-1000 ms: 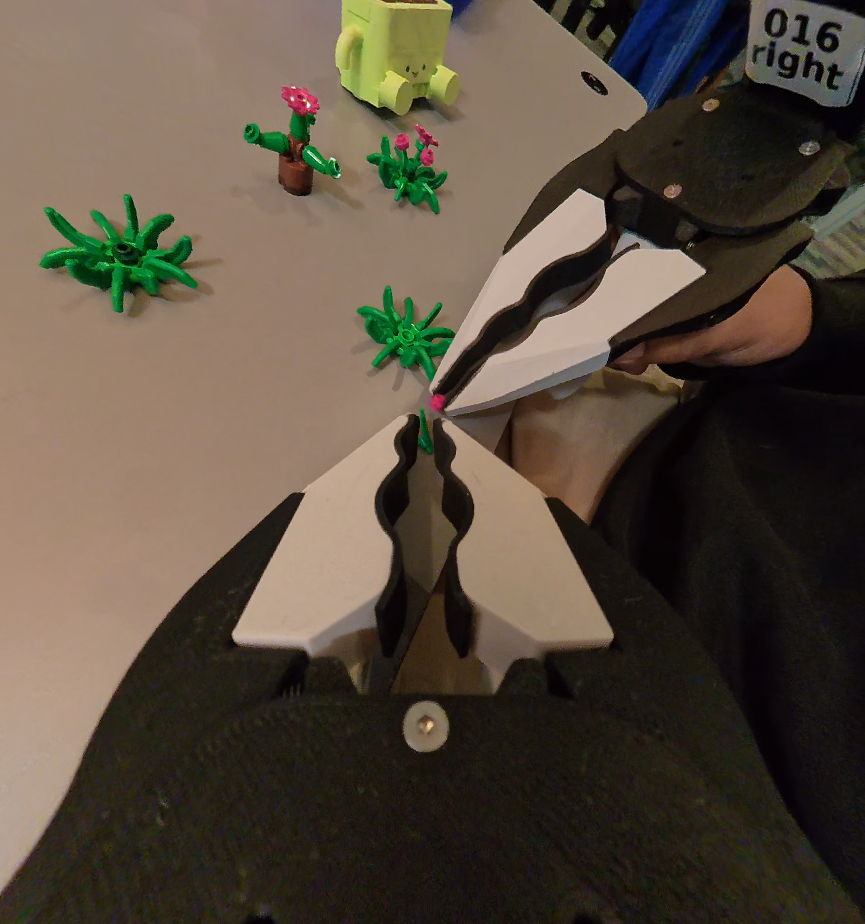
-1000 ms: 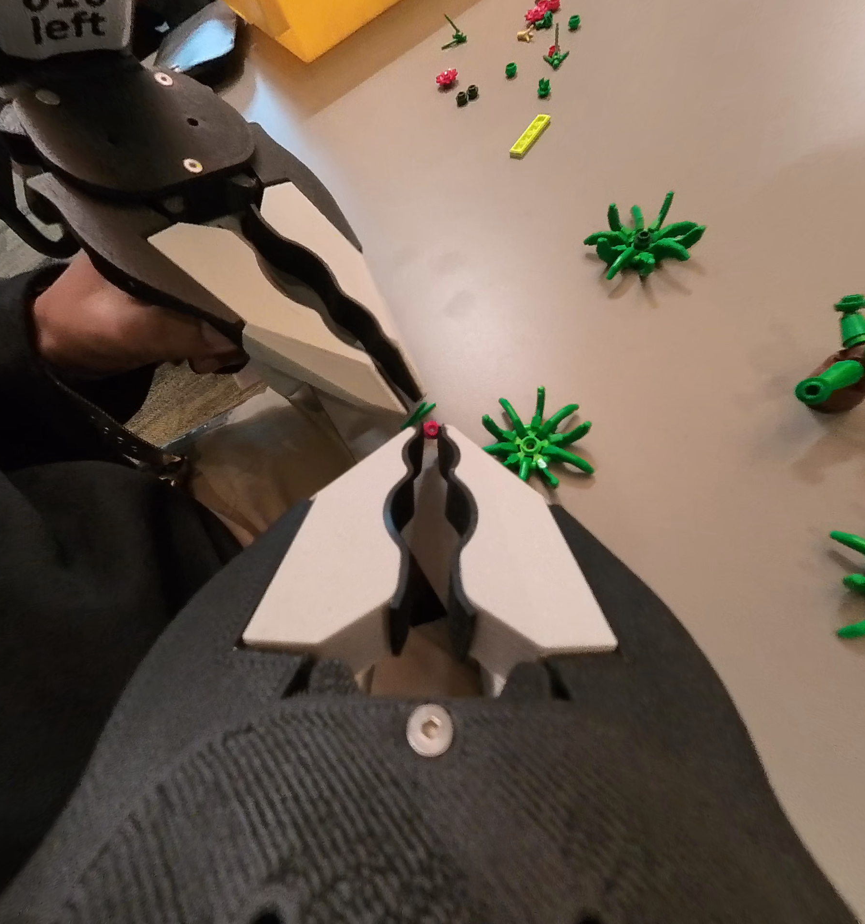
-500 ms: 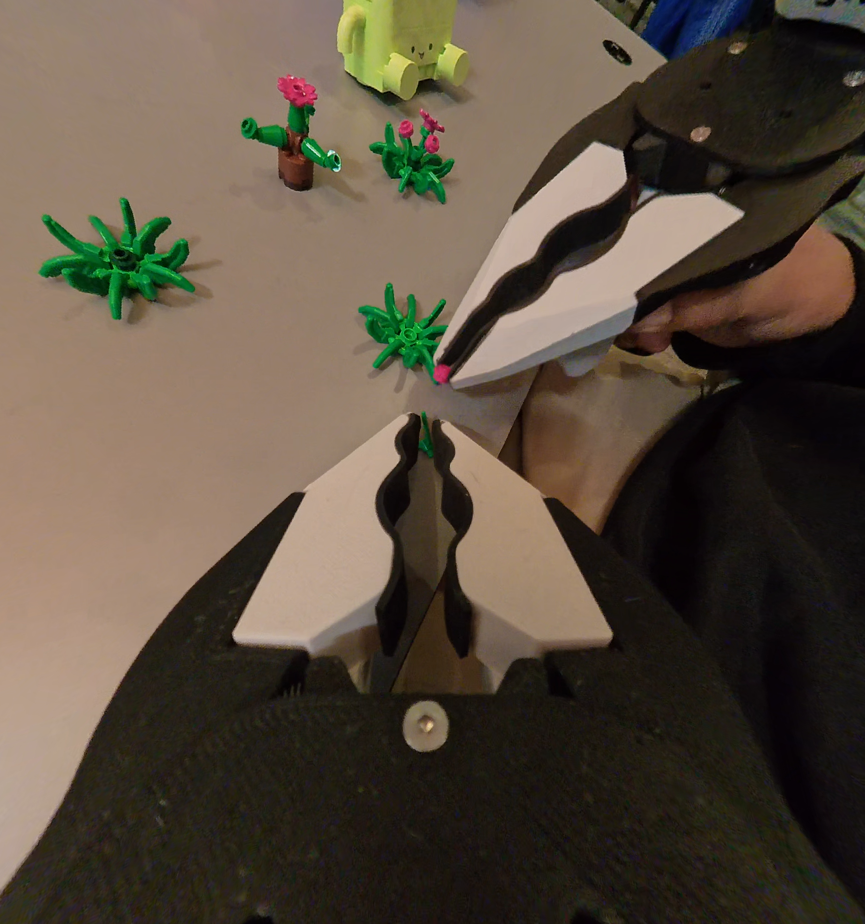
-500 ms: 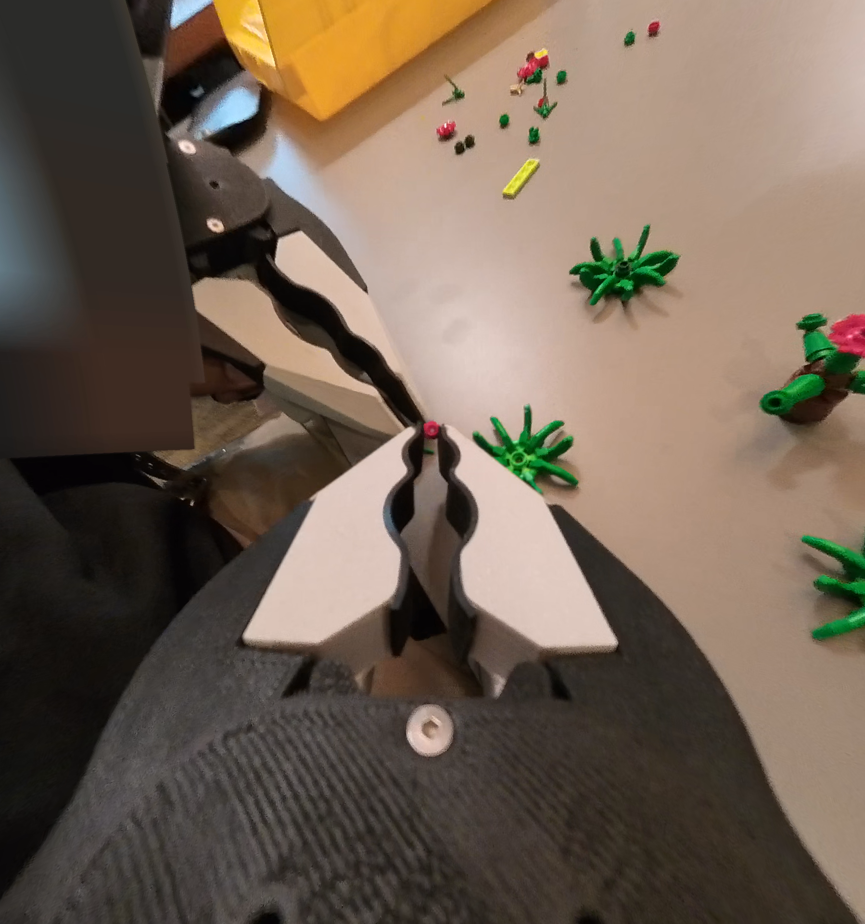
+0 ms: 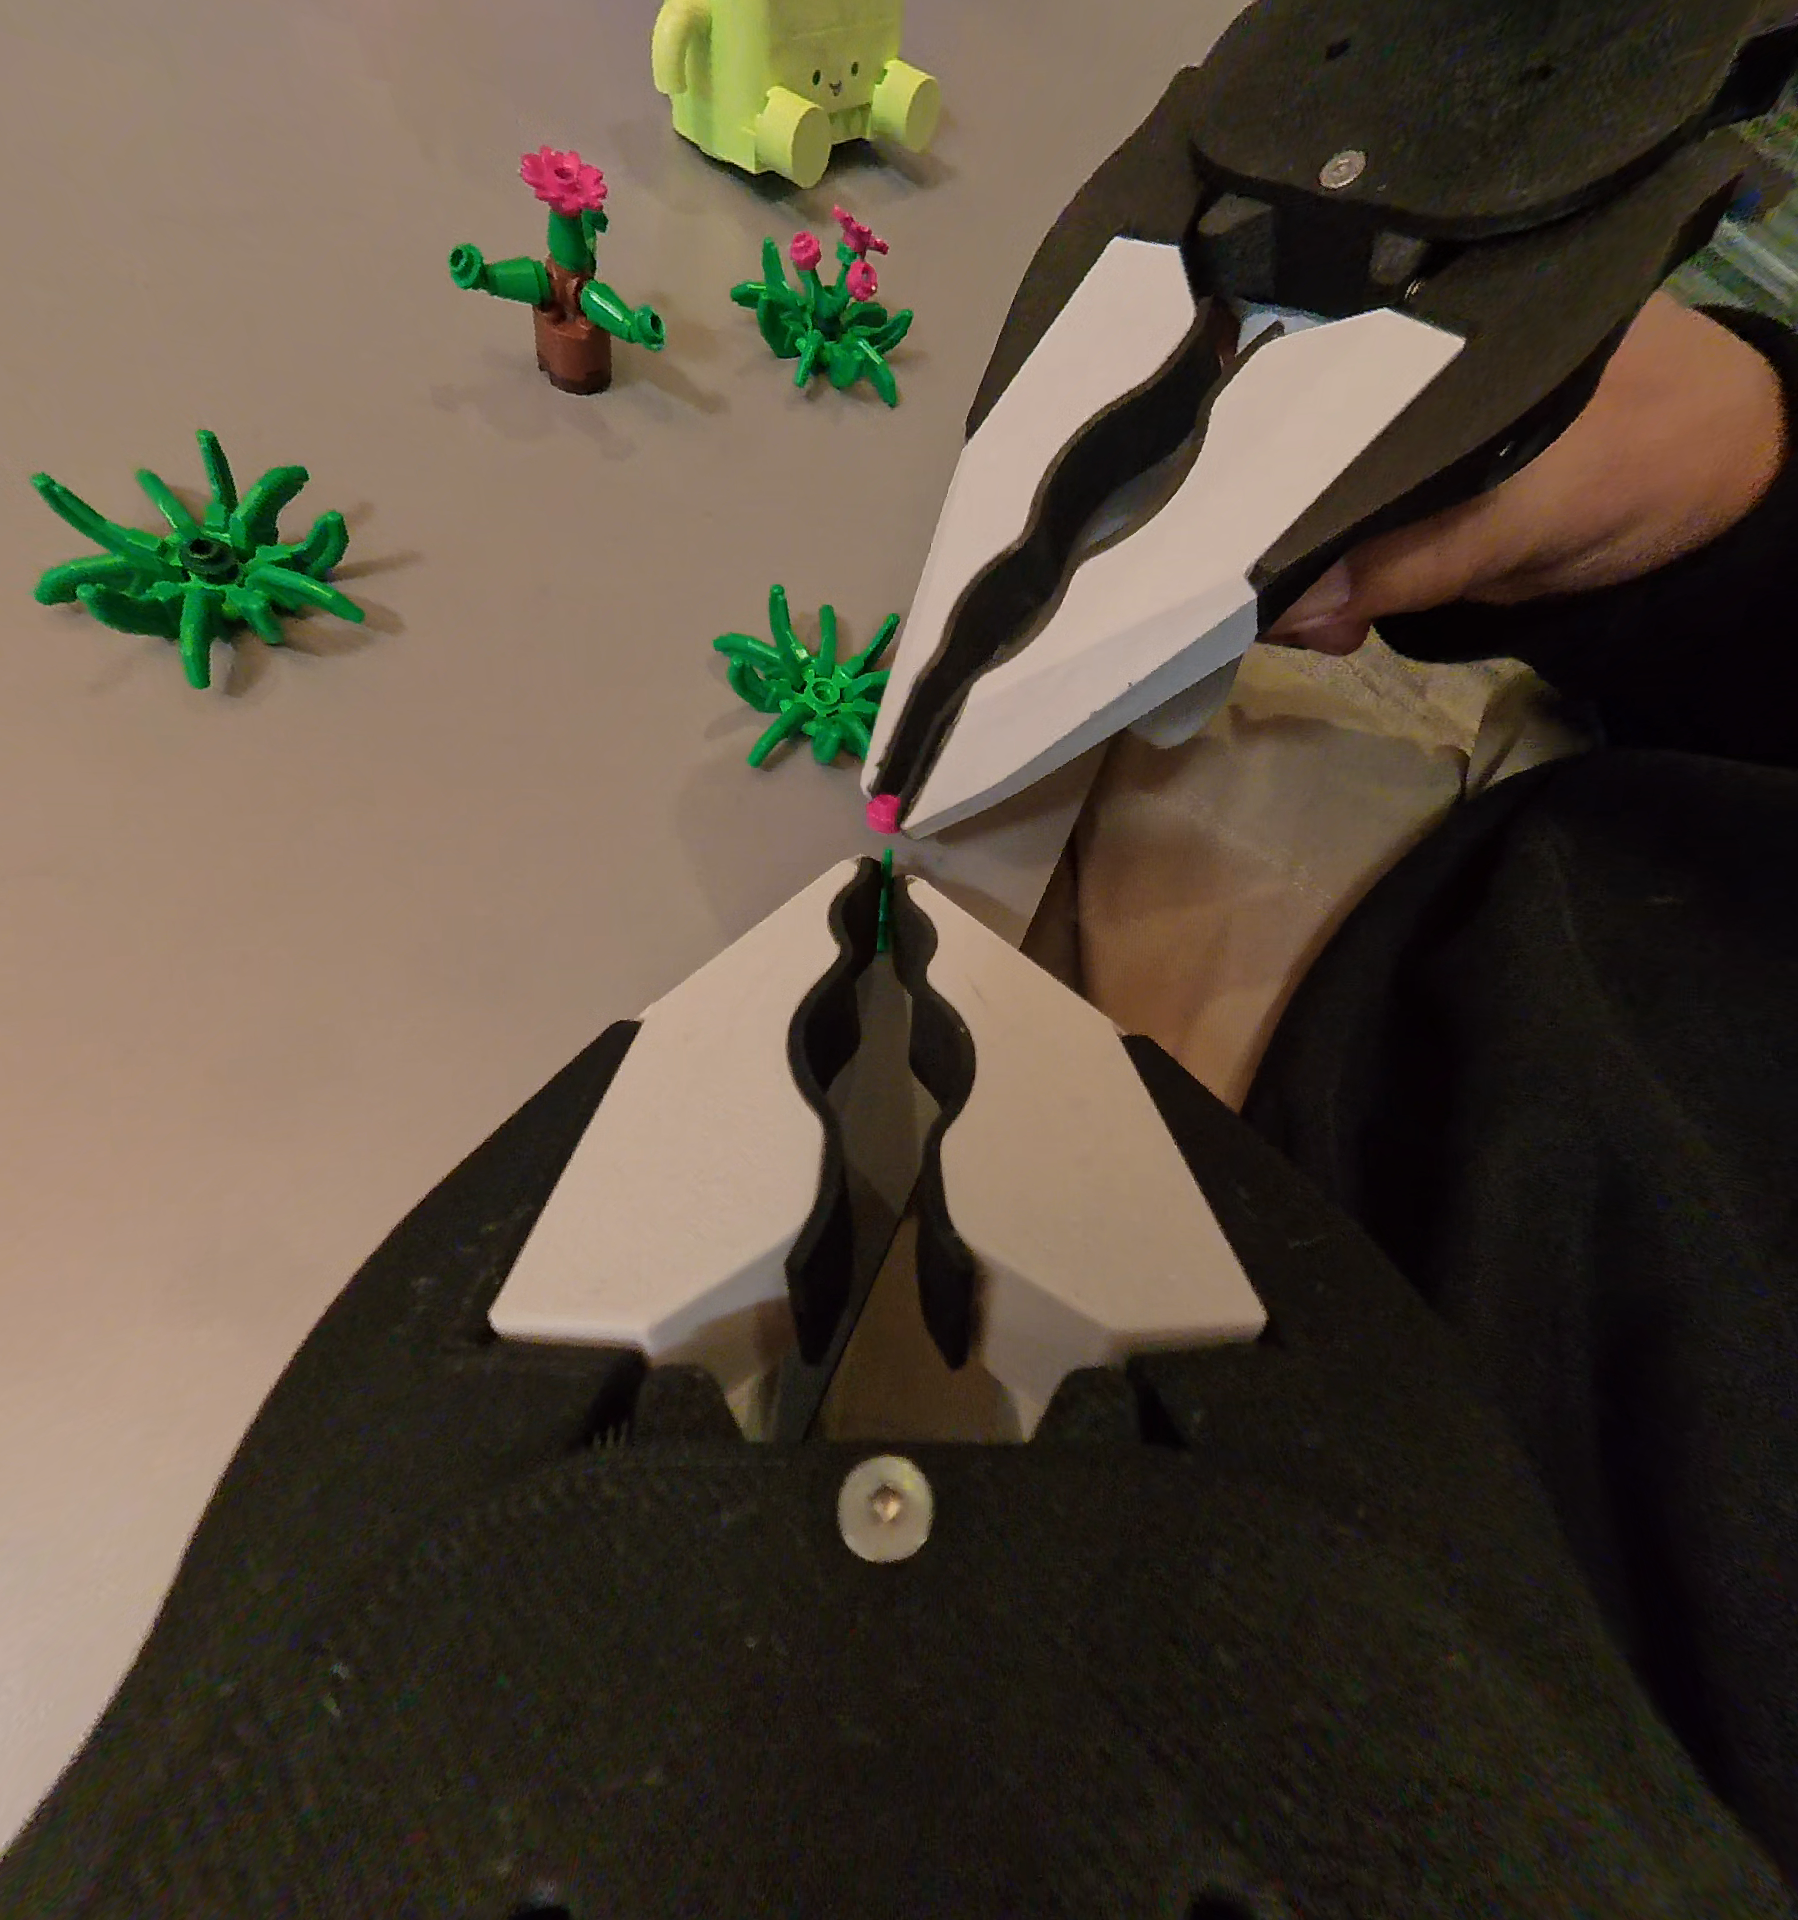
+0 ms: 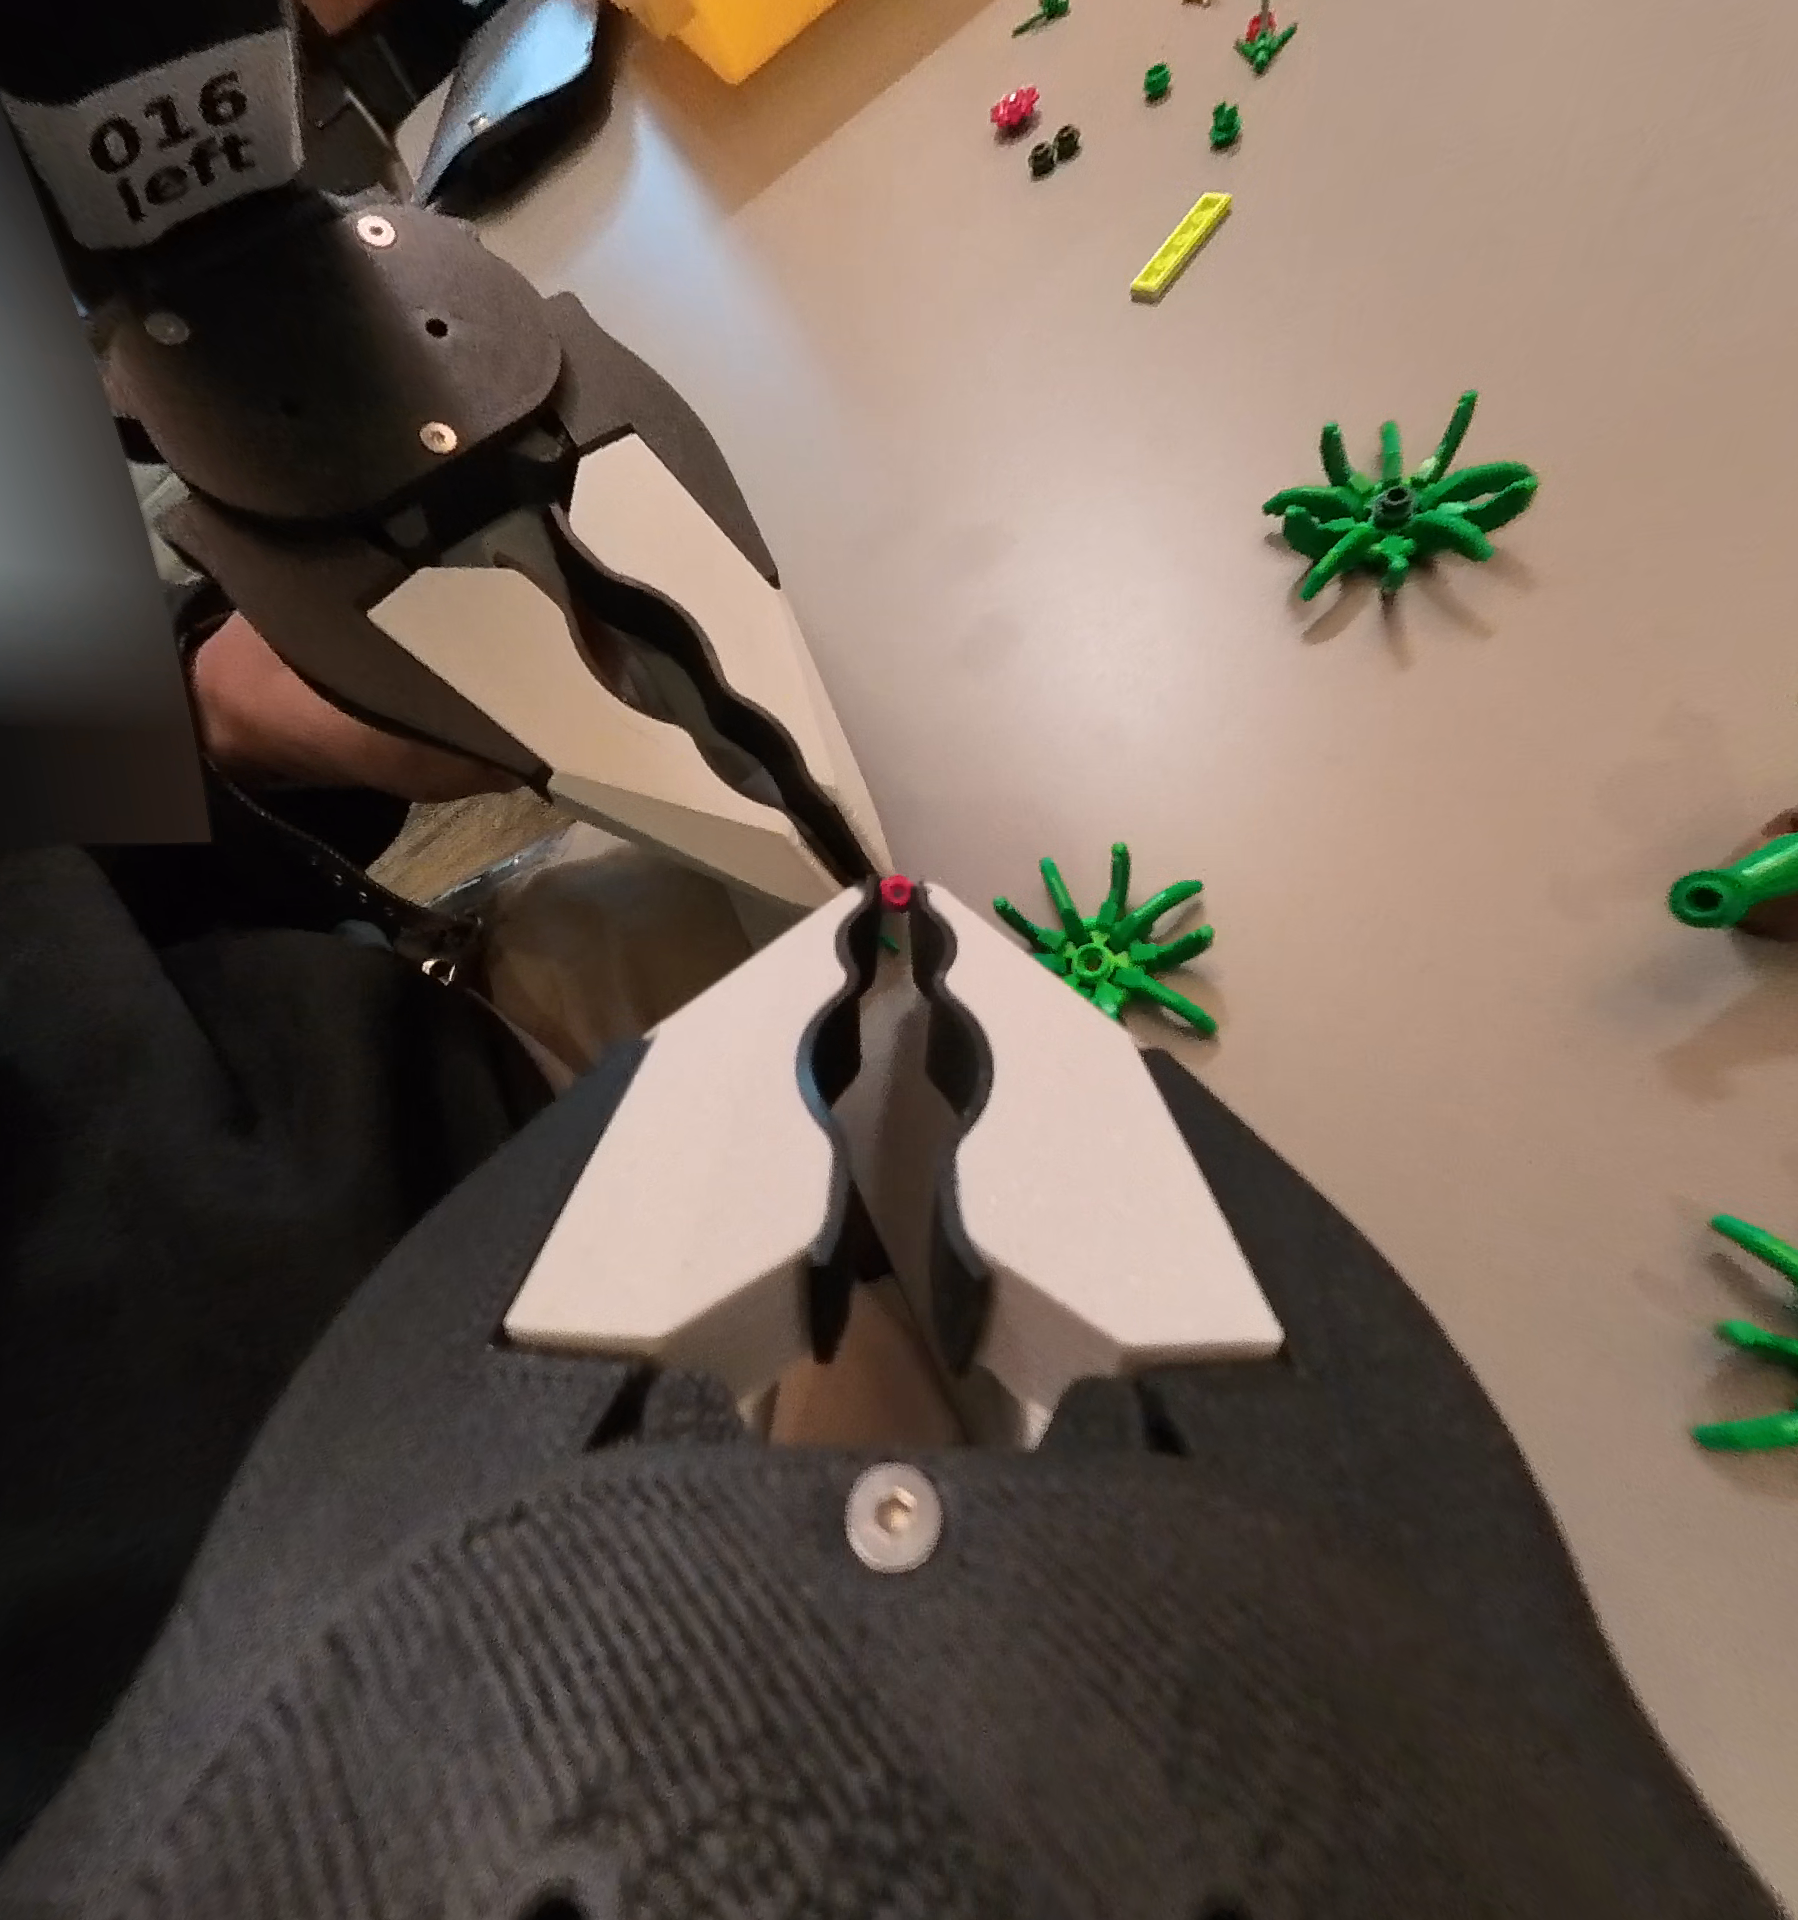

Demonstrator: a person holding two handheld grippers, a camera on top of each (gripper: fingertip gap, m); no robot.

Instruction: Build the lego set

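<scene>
My left gripper (image 5: 882, 885) is shut on a thin green stem (image 5: 884, 902) that pokes out between its tips. My right gripper (image 6: 896, 896) is shut on a tiny pink flower bud (image 6: 895, 889). In the left wrist view the right gripper (image 5: 890, 805) comes in from the upper right and its bud (image 5: 882, 814) hangs just above the stem's tip, a small gap apart. In the right wrist view the left gripper (image 6: 867, 881) comes in from the upper left and its tips meet mine over the table's near edge. A small green leaf plant (image 5: 810, 694) lies just behind the tips.
On the grey table (image 5: 251, 935) stand a brown-pot cactus with a pink flower (image 5: 566, 286), a leaf plant with pink buds (image 5: 829, 307), a big green leaf plant (image 5: 194, 561) and a lime figure (image 5: 791, 73). Loose small pieces and a lime plate (image 6: 1182, 245) lie far off, near a yellow box (image 6: 739, 31). The tips of both grippers are at nearly the same place. From either gripper's tips it is about 12 centimeters to the big green leaf plant (image 5: 194, 561). It is also in sight in the right wrist view (image 6: 1402, 501).
The right gripper swung away up and right, then came back down, so the pink bud again hangs just above the stem in my left gripper. Both stay shut.
</scene>
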